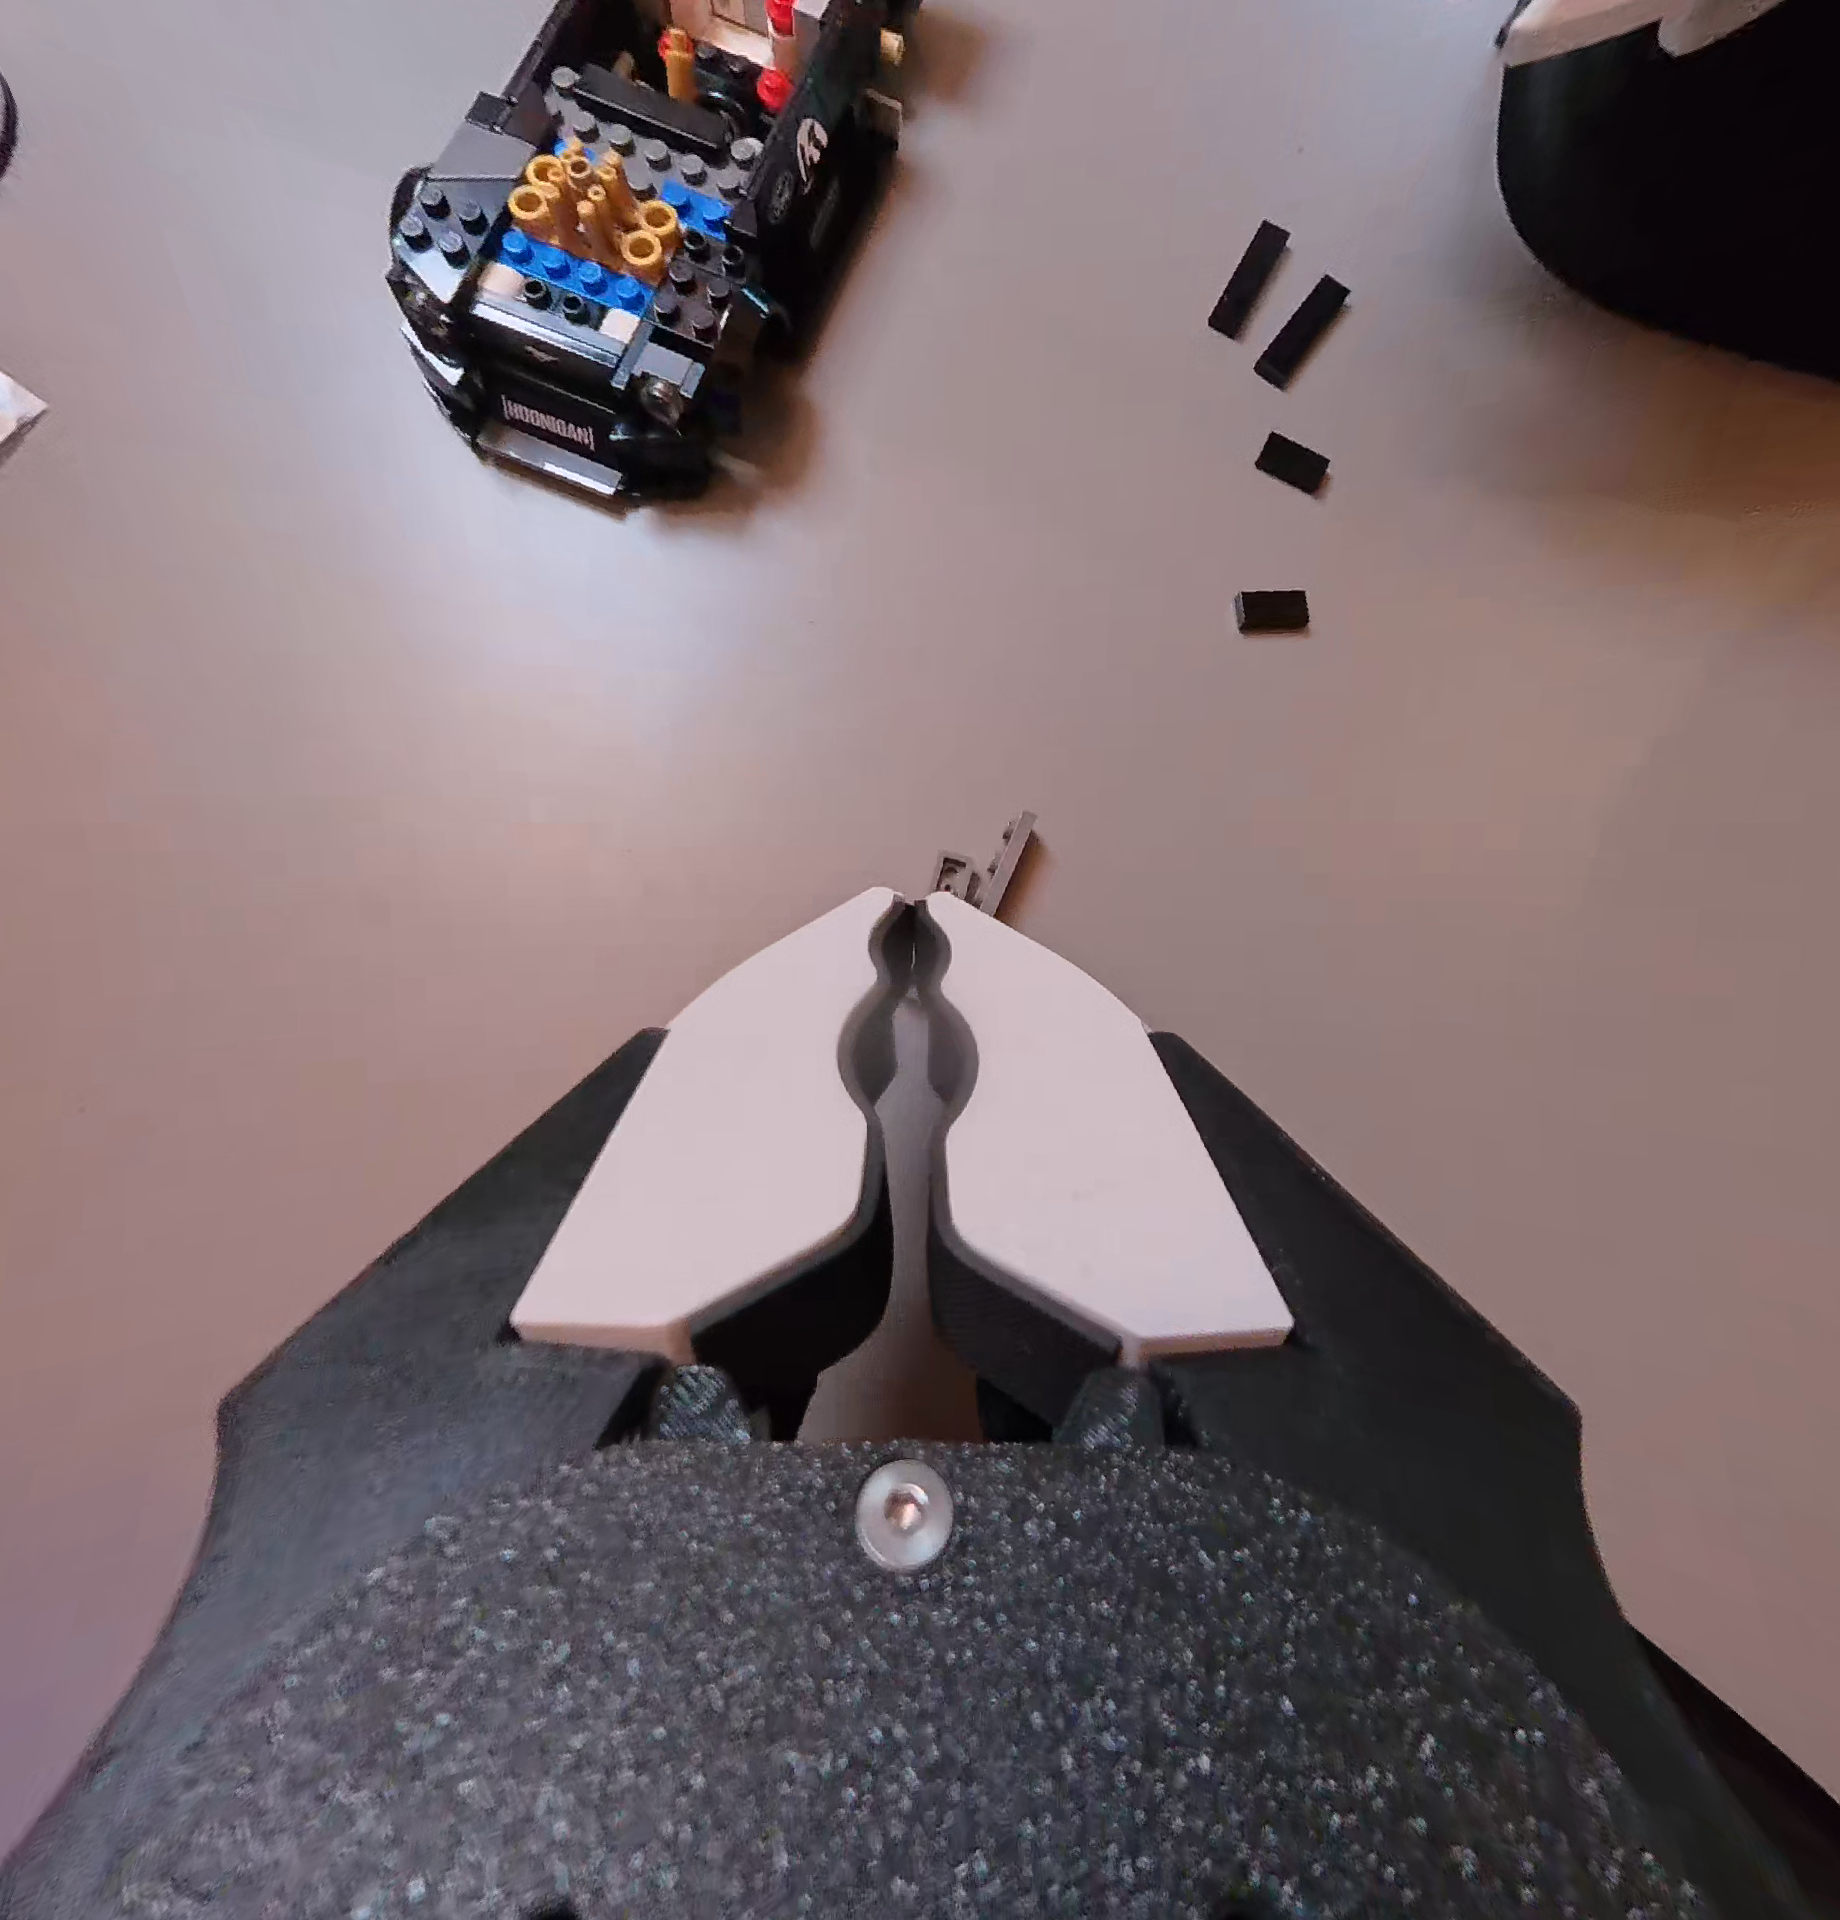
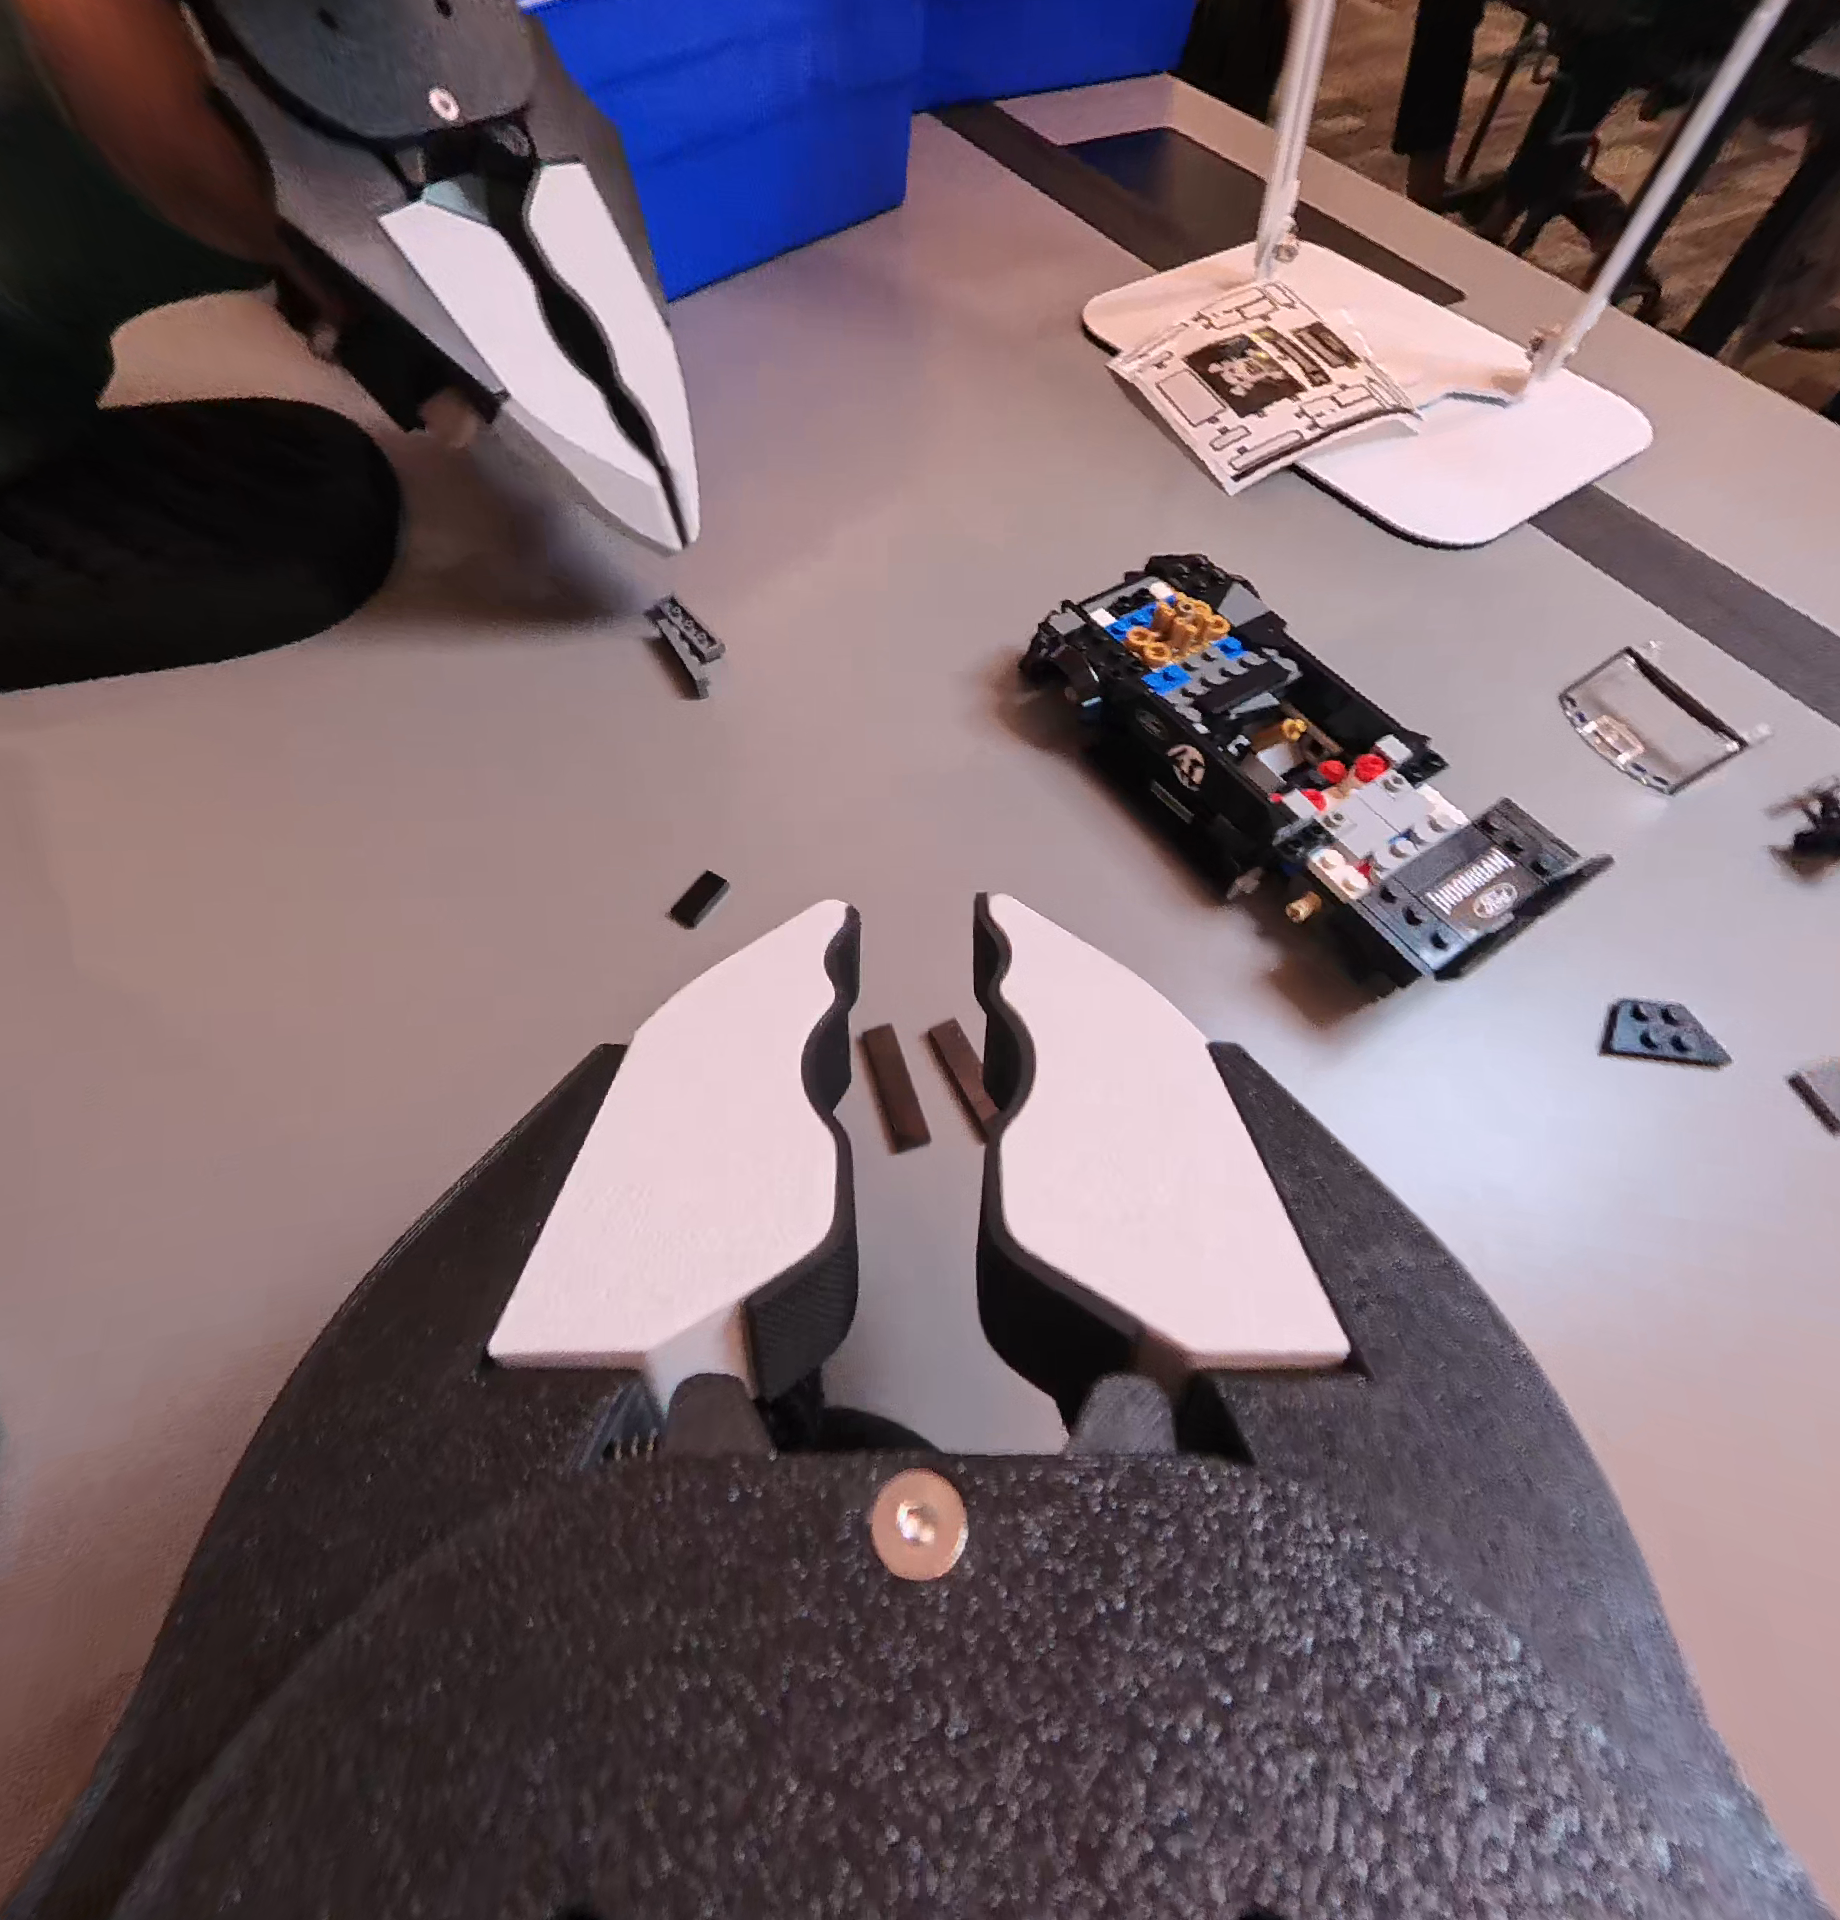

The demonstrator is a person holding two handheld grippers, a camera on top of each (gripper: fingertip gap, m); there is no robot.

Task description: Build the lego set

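Observation:
The partly built black lego car stands on the grey table; it also shows in the right wrist view. My left gripper is shut, and nothing shows between its pads. A small grey lego piece lies on the table just beyond its tips. In the right wrist view the left gripper hangs above that piece without touching it. My right gripper is open above two long black tiles that lie flat on the table, untouched. Several black tiles lie to the right.
A short black tile lies left of my right fingers. A clear windscreen piece, a black wedge plate and a grey slope lie right of the car. A white stand base bears a printed sheet. A blue bin stands behind. The gap from one gripper's tips to the other's is roughly 20 cm. The short black tile sits 9 cm or so from the ends of my right fingers. The left camera catches it too, in the left wrist view.

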